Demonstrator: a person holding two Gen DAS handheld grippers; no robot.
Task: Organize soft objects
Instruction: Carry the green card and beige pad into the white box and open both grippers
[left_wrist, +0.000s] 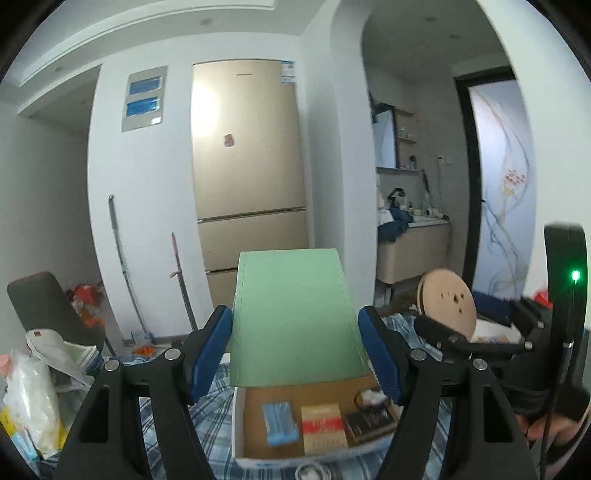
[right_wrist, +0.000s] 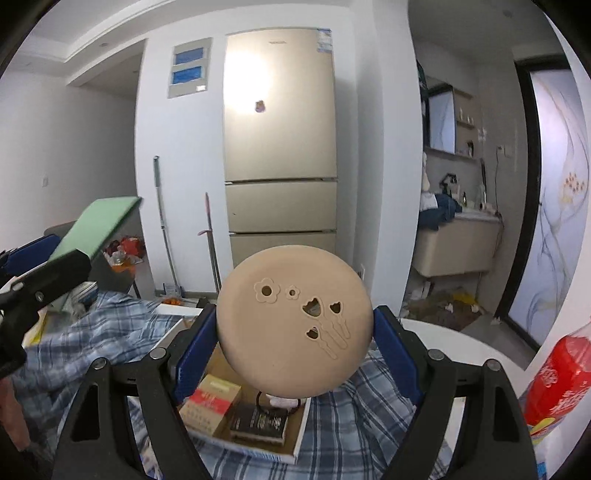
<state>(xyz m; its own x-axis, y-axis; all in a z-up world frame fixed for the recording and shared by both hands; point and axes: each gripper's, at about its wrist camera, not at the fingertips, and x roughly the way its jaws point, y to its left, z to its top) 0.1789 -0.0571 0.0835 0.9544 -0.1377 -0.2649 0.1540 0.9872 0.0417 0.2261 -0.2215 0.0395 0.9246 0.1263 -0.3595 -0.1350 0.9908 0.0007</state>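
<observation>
My left gripper (left_wrist: 295, 350) is shut on a flat green pad (left_wrist: 295, 314) and holds it upright above an open cardboard box (left_wrist: 258, 417). The box holds a blue packet (left_wrist: 279, 422), a red and tan pack (left_wrist: 323, 428), a dark pack (left_wrist: 373, 421) and a hair tie. My right gripper (right_wrist: 293, 347) is shut on a round beige silicone disc (right_wrist: 291, 325) with flower cut-outs, held above the same box (right_wrist: 236, 417). The disc also shows in the left wrist view (left_wrist: 447, 302), and the green pad in the right wrist view (right_wrist: 96, 225).
The box rests on a blue plaid cloth (right_wrist: 110, 325) over a white table (right_wrist: 461, 343). A red bag (right_wrist: 557, 380) sits at the right. Plastic bags and papers (left_wrist: 37, 387) pile at the left. A gold fridge (left_wrist: 247, 166), mop handles and a chair stand behind.
</observation>
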